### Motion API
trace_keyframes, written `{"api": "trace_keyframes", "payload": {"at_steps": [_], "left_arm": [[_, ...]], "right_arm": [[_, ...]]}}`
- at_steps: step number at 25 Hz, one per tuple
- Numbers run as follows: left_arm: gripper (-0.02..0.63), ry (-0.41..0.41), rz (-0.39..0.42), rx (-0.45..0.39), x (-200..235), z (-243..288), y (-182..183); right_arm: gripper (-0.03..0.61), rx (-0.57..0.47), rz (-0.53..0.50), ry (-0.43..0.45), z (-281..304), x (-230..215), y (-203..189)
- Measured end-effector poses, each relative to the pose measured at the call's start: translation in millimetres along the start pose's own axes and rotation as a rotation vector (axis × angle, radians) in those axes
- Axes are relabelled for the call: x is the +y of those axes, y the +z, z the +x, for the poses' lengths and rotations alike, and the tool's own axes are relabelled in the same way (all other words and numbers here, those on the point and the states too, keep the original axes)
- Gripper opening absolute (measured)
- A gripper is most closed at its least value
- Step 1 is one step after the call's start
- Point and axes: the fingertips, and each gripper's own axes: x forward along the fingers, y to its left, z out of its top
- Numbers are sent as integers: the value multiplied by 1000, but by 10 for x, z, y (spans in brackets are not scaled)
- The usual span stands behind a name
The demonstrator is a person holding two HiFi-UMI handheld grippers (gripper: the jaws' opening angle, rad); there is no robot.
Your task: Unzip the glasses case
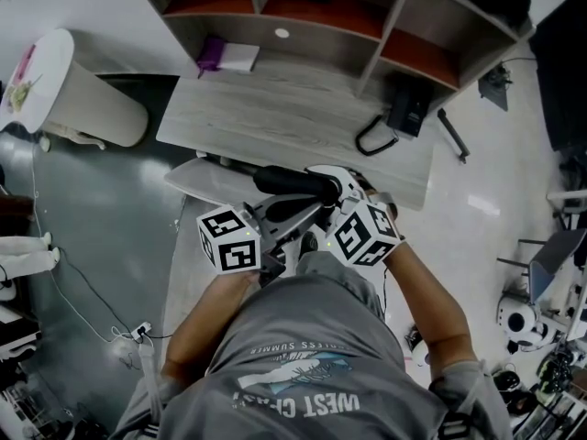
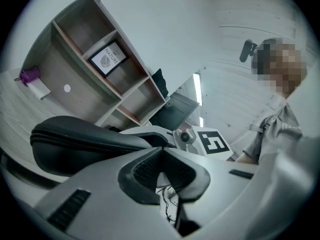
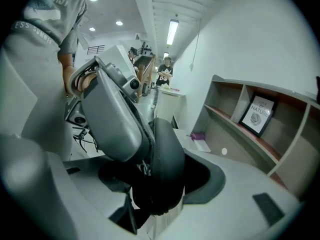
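Note:
A black zipped glasses case [image 1: 293,181] is held in the air in front of the person's chest, between the two grippers. In the right gripper view the case [image 3: 167,154] stands on end between the wide-set pads of my right gripper [image 3: 160,184], which presses on both its sides. My left gripper [image 2: 162,151] is shut, and nothing shows between its pads in its own view; the case [image 2: 85,141] lies just past its tip, to the left. From the right, the left gripper [image 3: 137,149] rests against the case's zip seam, with the small metal zip pull [image 3: 145,167] at its tip.
A wooden desk [image 1: 303,117] with a shelf unit stands ahead, bearing a purple object with a white notepad [image 1: 225,56] and a black device [image 1: 406,106]. A white chair [image 1: 83,99] is at the left. Cables [image 1: 128,337] lie on the floor. A person [image 3: 164,74] stands far off.

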Motion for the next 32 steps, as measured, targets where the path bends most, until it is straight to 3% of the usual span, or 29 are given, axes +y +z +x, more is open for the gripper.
{"api": "trace_keyframes", "payload": {"at_steps": [13, 21, 26, 32], "left_arm": [[41, 8, 43, 23, 220, 46, -22], [44, 151, 12, -51, 643, -370, 123], [44, 250, -17, -72, 880, -611, 133], [44, 308, -62, -70, 1074, -719, 28]], "right_arm": [[253, -23, 64, 34, 280, -110, -308], [253, 28, 122, 9, 518, -403, -930], [255, 52, 103, -21, 765, -638, -1378], [256, 116, 73, -51, 1096, -906, -1938]]}}
